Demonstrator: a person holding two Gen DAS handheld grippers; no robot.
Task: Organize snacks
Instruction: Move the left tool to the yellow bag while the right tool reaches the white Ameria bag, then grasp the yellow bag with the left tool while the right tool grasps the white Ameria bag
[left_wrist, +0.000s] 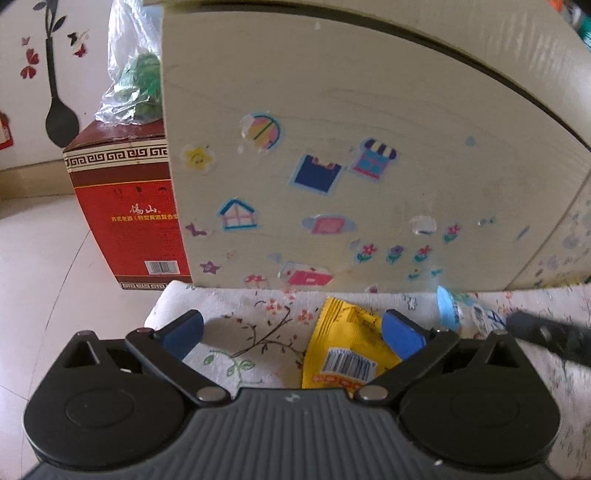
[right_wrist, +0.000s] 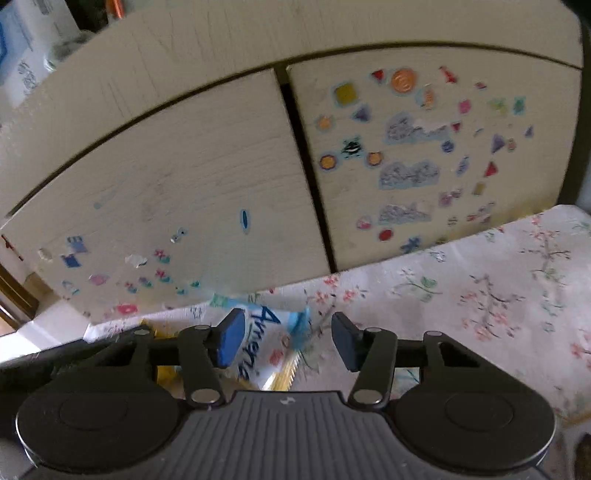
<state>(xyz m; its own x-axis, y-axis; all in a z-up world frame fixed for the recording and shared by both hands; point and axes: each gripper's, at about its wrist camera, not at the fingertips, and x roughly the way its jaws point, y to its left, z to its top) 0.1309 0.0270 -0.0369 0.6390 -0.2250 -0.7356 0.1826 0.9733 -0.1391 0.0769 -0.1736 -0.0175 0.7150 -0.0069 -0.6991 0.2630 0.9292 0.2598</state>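
While both tools hang over the flowery cloth tabletop (left_wrist: 255, 332), their fingers are spread wide and hold nothing. The left tool (left_wrist: 291, 334) has the shiny yellow snack packet (left_wrist: 343, 350) lying flat between its blue pads, nearer the right pad, with the barcode side up. Just to the right lies the white and blue snack packet (right_wrist: 266, 343), which sits between the right tool's (right_wrist: 288, 341) pads, close to its left pad. A bit of yellow packet peeks out under it. Behind the cloth stands a pale wooden cabinet (left_wrist: 369, 110) covered in little stickers. A red cardboard box (left_wrist: 129, 206) stands on the floor at far left.
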